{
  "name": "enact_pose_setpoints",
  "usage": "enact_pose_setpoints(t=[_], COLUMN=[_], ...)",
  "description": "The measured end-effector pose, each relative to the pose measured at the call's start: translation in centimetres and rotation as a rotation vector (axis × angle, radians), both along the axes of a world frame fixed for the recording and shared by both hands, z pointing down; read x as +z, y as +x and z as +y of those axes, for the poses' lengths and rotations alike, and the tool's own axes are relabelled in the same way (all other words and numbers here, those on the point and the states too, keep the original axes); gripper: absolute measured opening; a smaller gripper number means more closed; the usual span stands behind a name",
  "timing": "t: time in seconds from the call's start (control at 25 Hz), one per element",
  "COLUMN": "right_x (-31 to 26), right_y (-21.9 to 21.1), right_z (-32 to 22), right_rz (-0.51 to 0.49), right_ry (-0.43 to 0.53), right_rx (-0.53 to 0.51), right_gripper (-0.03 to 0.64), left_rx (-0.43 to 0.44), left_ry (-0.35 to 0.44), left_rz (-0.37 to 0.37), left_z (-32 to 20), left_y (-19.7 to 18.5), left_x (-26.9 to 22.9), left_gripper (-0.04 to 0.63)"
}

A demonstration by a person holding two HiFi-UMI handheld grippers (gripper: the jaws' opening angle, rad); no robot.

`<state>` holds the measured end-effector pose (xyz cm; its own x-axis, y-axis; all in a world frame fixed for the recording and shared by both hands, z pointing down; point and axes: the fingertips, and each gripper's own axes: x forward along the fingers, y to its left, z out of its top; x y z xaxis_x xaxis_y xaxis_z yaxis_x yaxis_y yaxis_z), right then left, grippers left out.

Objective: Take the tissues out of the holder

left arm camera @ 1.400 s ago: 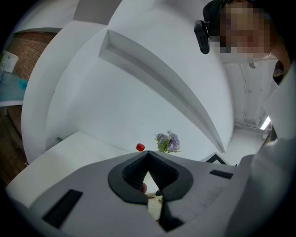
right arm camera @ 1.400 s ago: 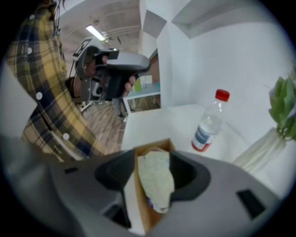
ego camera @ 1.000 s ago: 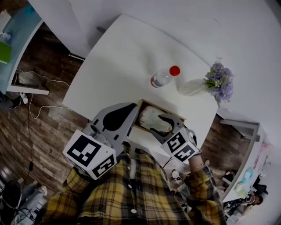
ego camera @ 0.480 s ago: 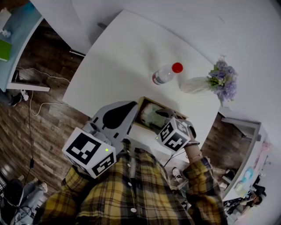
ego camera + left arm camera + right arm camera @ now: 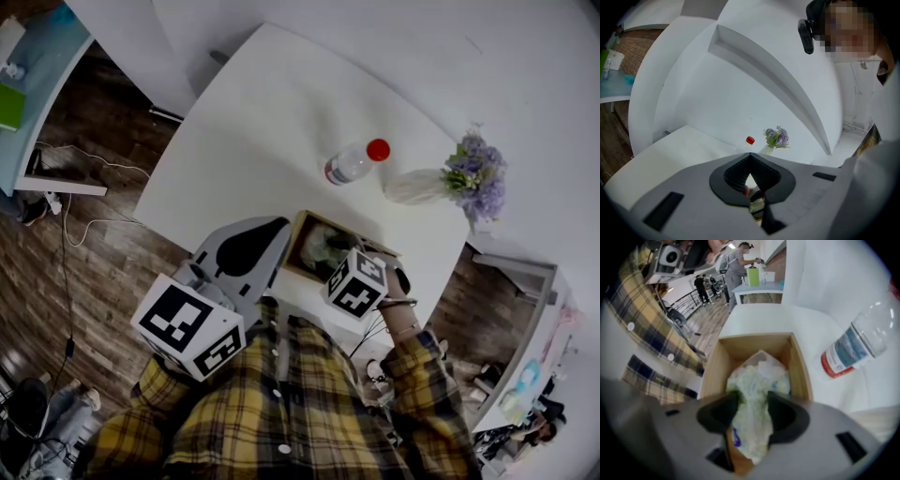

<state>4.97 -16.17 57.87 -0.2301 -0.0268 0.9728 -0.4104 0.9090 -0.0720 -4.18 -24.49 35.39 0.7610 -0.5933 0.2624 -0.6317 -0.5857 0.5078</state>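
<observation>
Tissues (image 5: 759,376) in a soft pack sit inside the wooden holder (image 5: 754,345) at the table's (image 5: 262,122) near edge, pinched between the right gripper's (image 5: 752,400) jaws. Just beside the holder, the left gripper (image 5: 750,156) hovers with its jaws closed on nothing.

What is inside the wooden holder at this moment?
A crumpled tissue pack, gripped by the right tongs. The floor of the wooden holder beneath the pack is covered and cannot be seen.
</observation>
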Motion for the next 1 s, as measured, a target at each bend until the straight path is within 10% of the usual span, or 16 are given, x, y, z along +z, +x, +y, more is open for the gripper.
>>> enact_pose_setpoints(t=[1.0], right_x=[-0.5], right_y=[0.6], right_z=[-0.6], right_rz=[-0.076], right_ry=[0.039], right_rx=[0.054], right_gripper=[0.058], left_rx=[-0.026], left_ry=[0.029], left_rz=[0.008], left_z=[-0.6], left_y=[0.2], left_x=[-1.2], left_gripper=[0.005])
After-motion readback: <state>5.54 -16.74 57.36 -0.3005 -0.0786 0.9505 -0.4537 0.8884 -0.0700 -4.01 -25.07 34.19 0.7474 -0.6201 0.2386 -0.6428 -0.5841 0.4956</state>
